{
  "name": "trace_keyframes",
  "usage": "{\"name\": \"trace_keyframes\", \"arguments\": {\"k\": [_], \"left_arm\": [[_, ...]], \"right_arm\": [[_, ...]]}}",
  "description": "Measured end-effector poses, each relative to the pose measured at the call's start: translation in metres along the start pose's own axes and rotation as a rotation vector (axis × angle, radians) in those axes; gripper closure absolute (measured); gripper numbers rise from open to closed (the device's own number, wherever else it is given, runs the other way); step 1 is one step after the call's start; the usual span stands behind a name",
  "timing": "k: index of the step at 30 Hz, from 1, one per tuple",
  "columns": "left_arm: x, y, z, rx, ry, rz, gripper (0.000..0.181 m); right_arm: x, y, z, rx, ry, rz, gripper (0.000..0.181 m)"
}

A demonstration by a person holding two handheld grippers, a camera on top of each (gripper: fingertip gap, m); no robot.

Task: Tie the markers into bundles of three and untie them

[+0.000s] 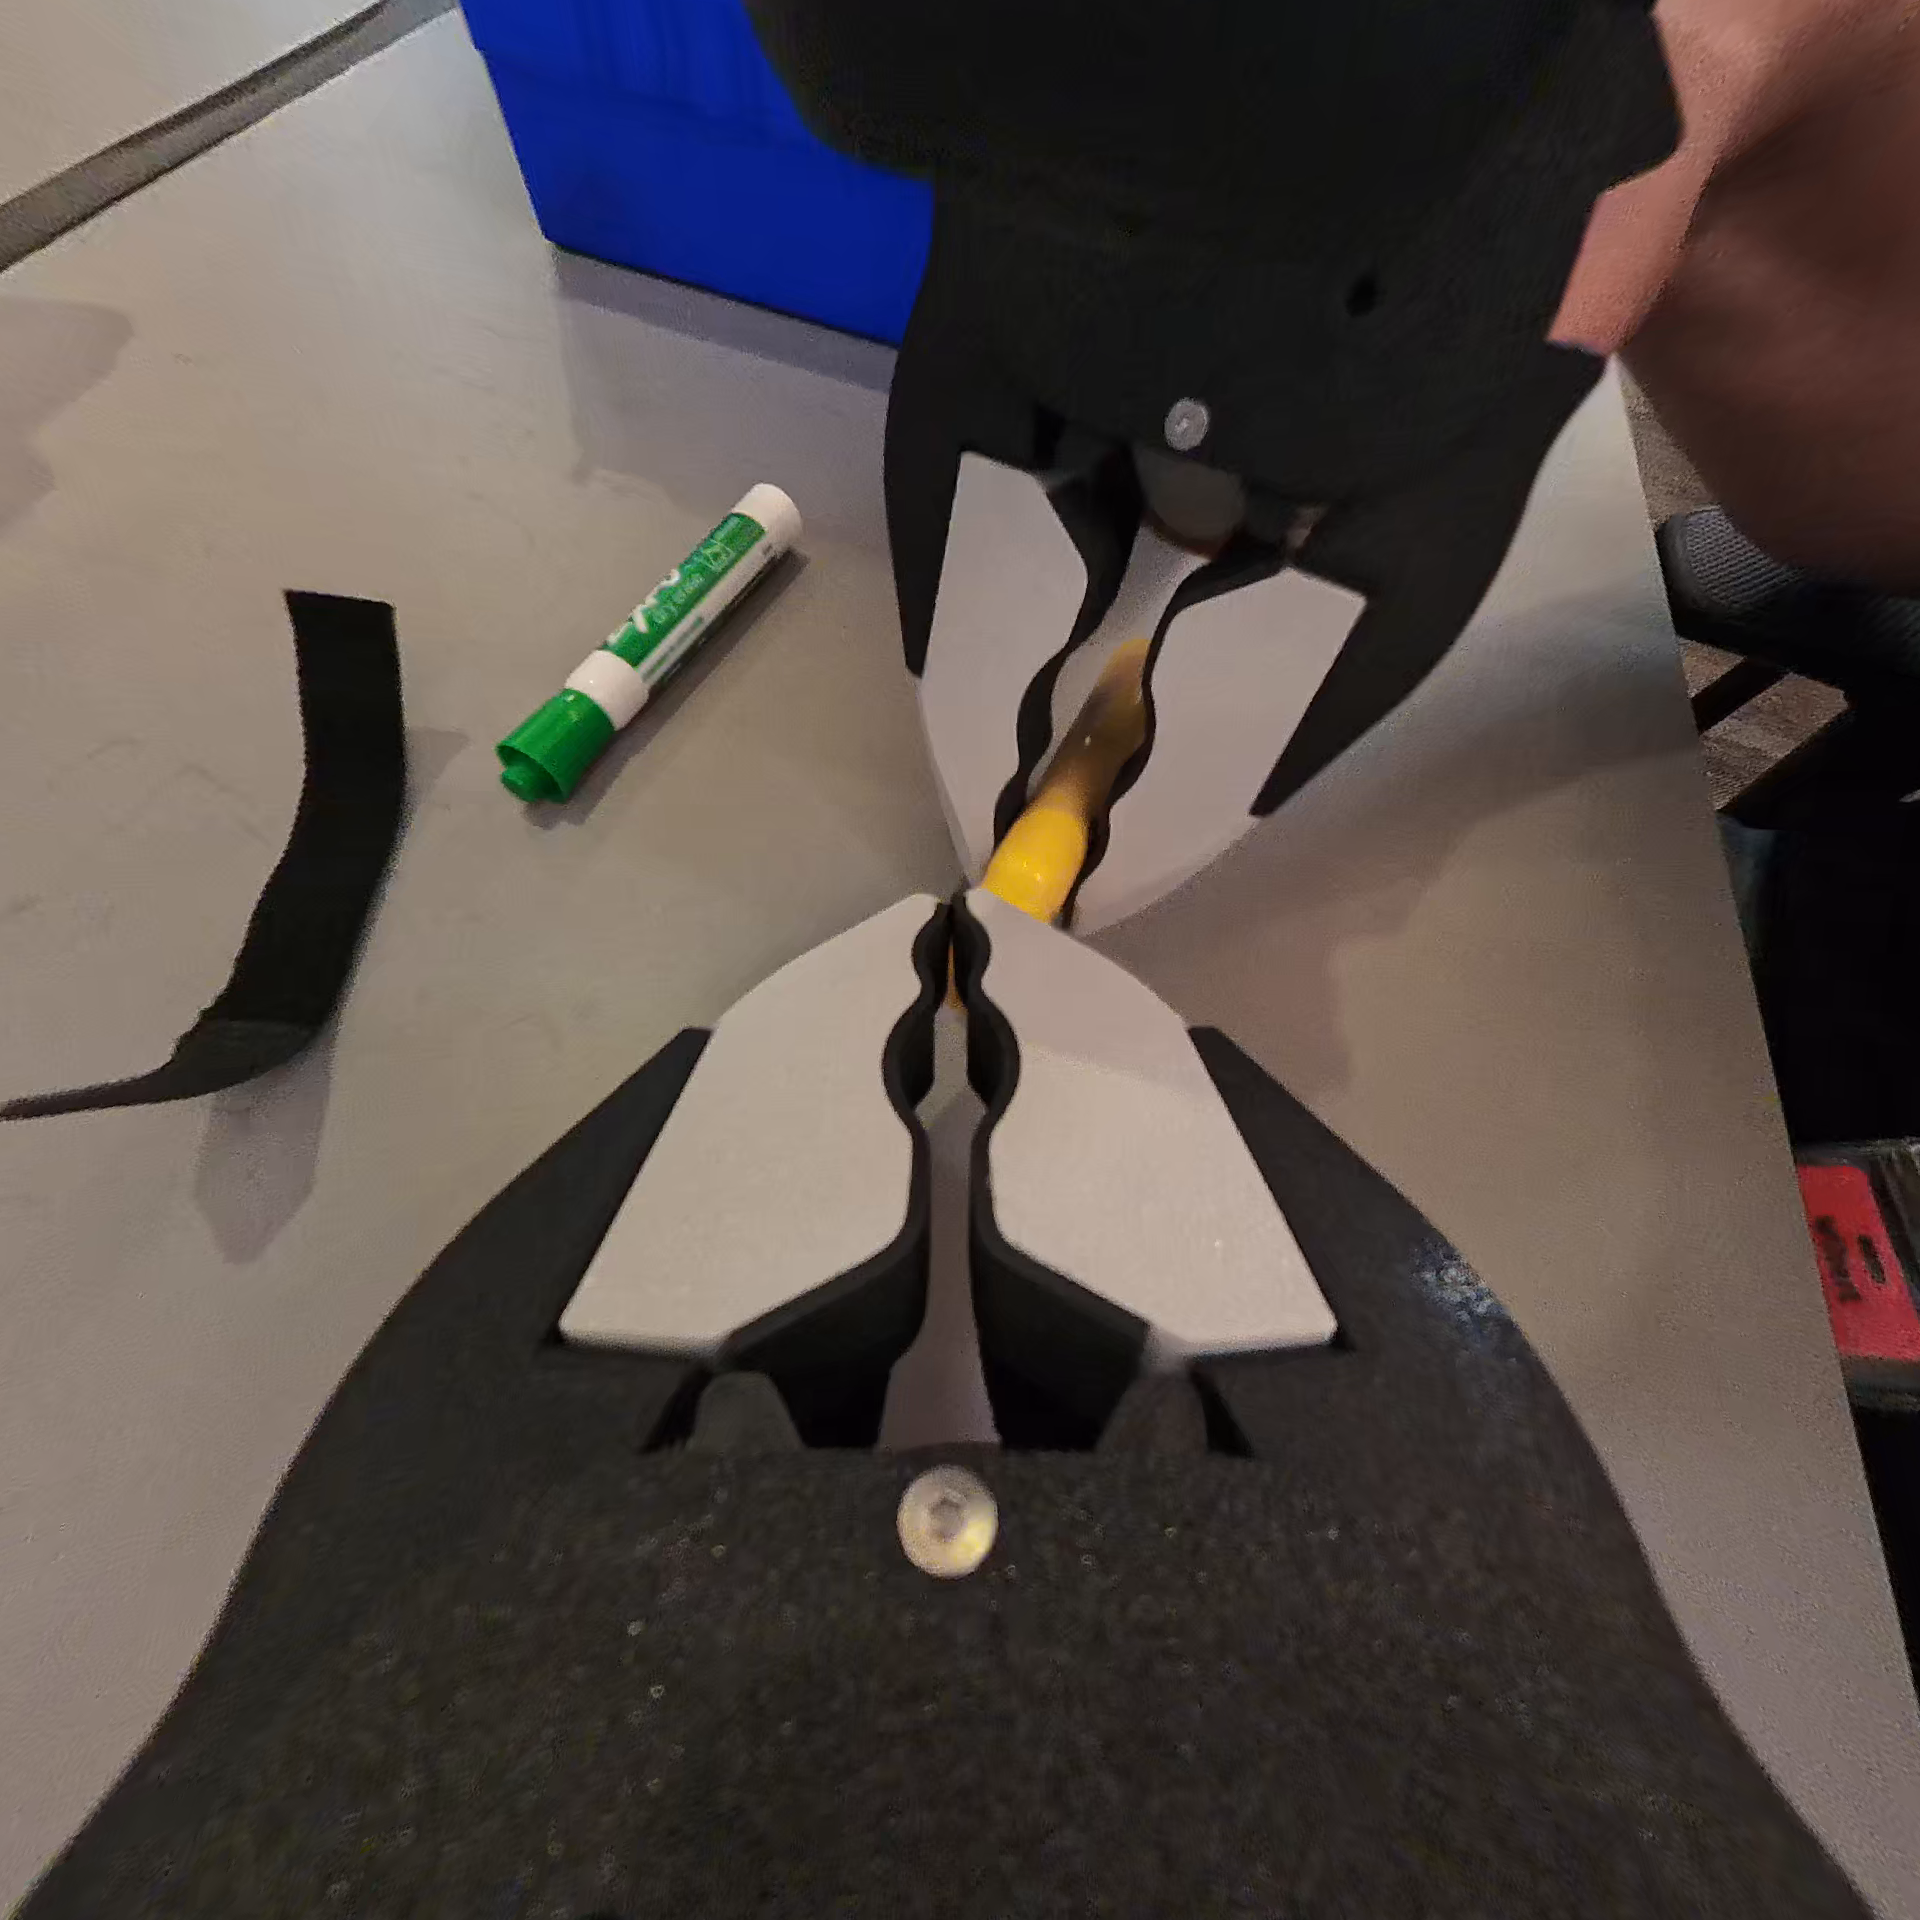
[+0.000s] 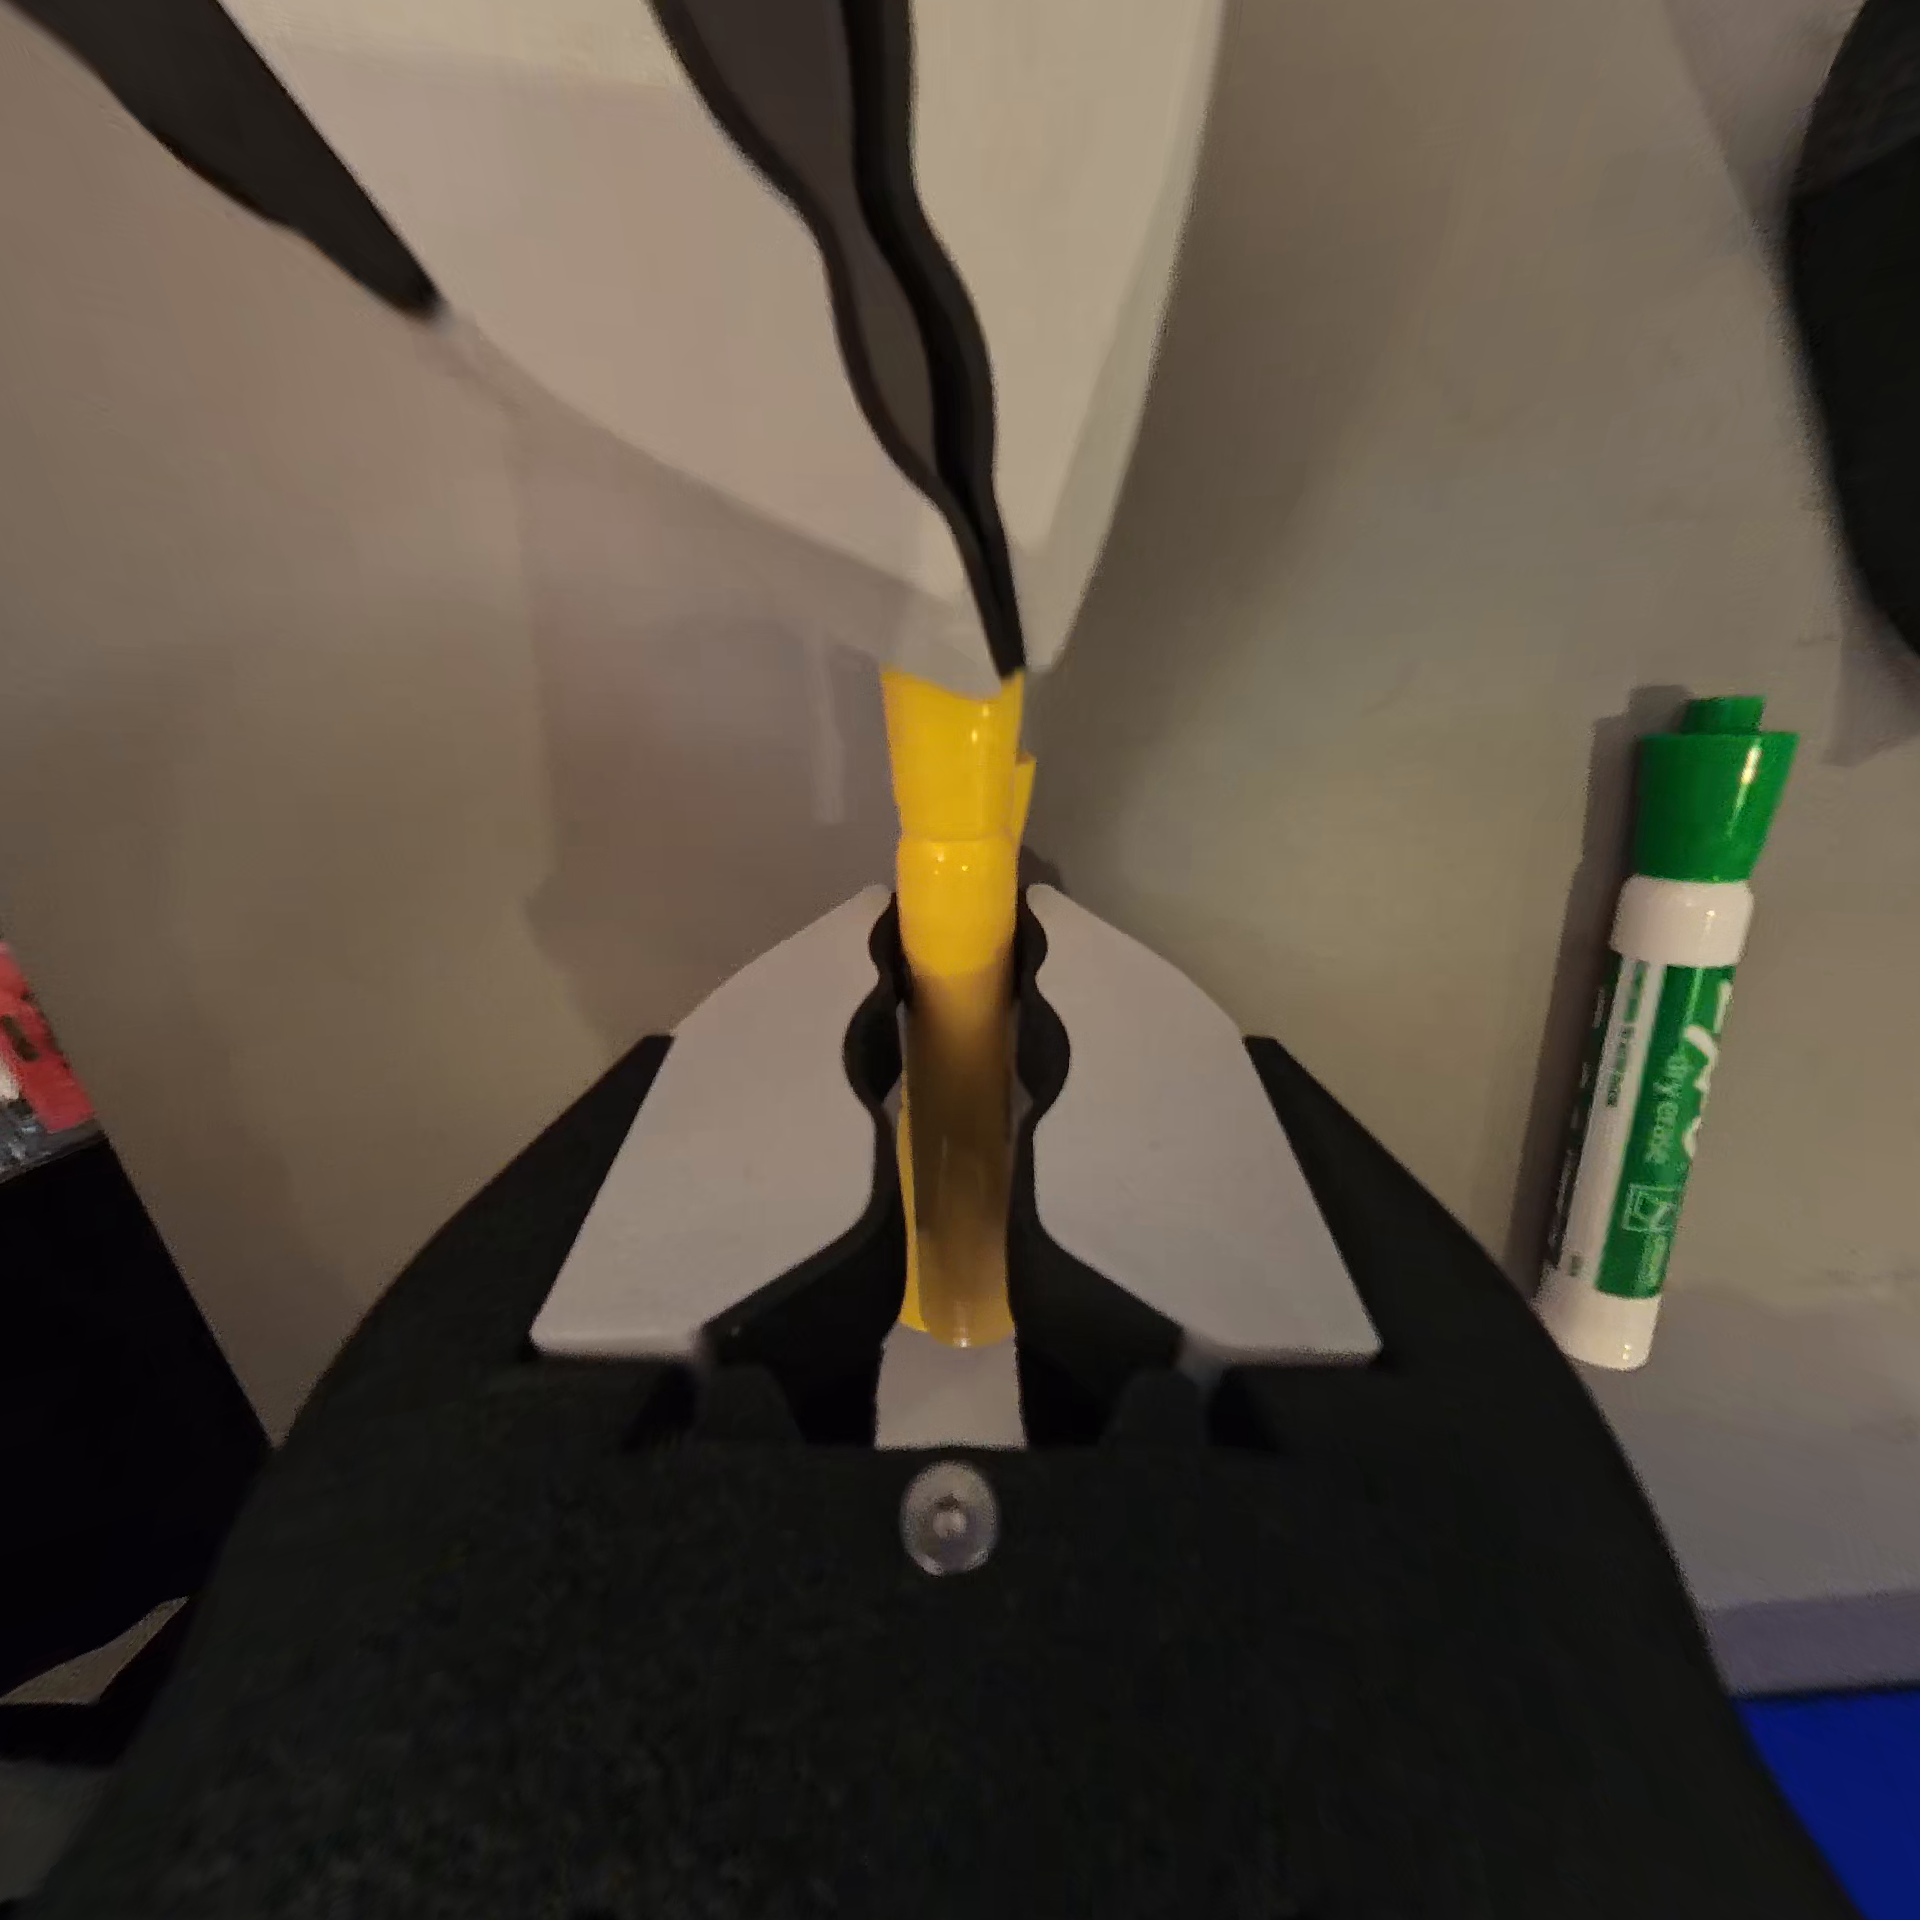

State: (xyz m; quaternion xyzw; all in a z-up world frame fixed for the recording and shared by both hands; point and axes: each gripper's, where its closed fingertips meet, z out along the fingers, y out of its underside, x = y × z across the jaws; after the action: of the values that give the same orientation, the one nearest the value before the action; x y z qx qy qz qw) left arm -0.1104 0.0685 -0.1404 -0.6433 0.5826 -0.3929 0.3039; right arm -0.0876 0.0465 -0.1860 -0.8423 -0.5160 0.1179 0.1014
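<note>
Right hand-held gripper (image 2: 956, 914) grasps a yellow marker (image 2: 951, 935); left hand-held gripper (image 1: 954, 914) is clenched at its tip. Green marker (image 1: 649, 642) lies on the table (image 1: 312, 364).

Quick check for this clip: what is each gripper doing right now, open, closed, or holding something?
Left gripper: closed, pinching the tip of the yellow marker's cap.
Right gripper: closed on the yellow marker's barrel, held lengthwise between its fingers.
</note>
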Motion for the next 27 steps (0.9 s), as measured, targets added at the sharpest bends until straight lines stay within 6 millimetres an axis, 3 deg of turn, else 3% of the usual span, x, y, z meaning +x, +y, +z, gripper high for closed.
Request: {"name": "trace_keyframes", "arguments": {"k": [3,12,19,27], "left_arm": [[-0.005,-0.002,-0.010,0.023,0.002,-0.024,0.181],[0.006,0.002,0.006,-0.024,0.031,0.000,0.181],[0.003,-0.001,-0.001,-0.013,0.017,-0.005,0.181],[0.004,0.004,0.002,-0.038,0.027,-0.032,0.167]], "right_arm": [[0.003,0.000,-0.003,0.009,-0.002,0.012,0.163],[0.002,-0.004,-0.005,0.023,-0.012,0.009,0.164],[0.006,0.000,-0.004,-0.033,0.014,0.014,0.163],[0.005,0.003,-0.002,-0.118,0.017,0.013,0.163]]}}
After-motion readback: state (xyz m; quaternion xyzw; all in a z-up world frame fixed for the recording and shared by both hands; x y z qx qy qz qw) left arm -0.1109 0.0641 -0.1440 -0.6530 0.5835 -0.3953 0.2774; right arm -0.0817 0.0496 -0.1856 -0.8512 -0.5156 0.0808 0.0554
